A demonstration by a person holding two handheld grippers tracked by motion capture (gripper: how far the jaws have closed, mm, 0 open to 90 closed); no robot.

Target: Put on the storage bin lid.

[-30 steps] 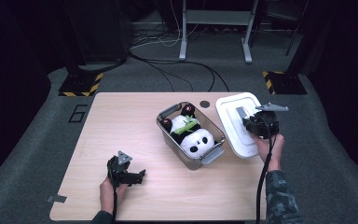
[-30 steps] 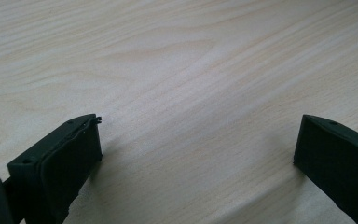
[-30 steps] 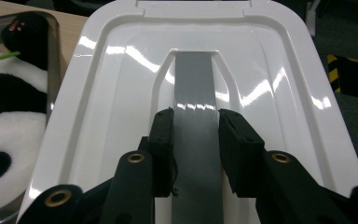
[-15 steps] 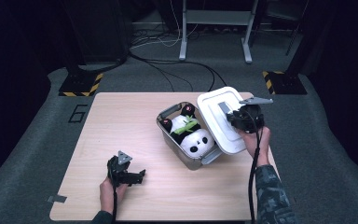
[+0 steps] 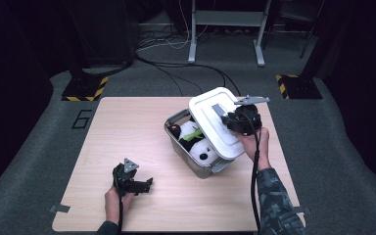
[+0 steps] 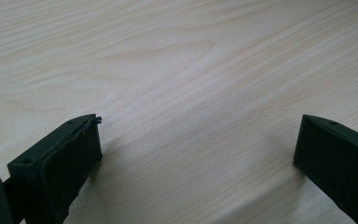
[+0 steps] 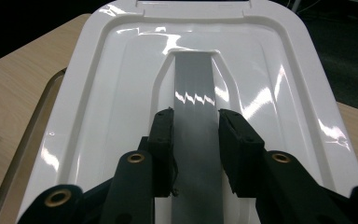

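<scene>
Right gripper [image 5: 223, 116] clamped on the raised grey handle strip [image 7: 195, 116] running down the middle of the glossy white plastic lid [image 5: 215, 122], one black pad [image 7: 162, 140] pressed against each side of the strip. Lid held tilted and partly over the open grey metal-rimmed storage box [image 5: 178, 144], overlapping the box's right side, with its far end beyond the fingertips and its near end beneath the gripper body. Right forearm in a camouflage-patterned sleeve [image 5: 273, 200] reaching up from the bottom edge, hand [image 5: 254, 142] wrapped round the gripper from behind, cable trailing back along the arm. Inside the box, left of the pads, black-and-white soft toys [image 5: 196, 142] with a green piece among them.

Left gripper [image 5: 146, 185] resting low on the pale wooden table [image 5: 127, 127], well apart from the box, hand [image 5: 113, 198] closed round its body near the table's front edge. Jaws spread wide, bare wood grain between them, nothing grasped
</scene>
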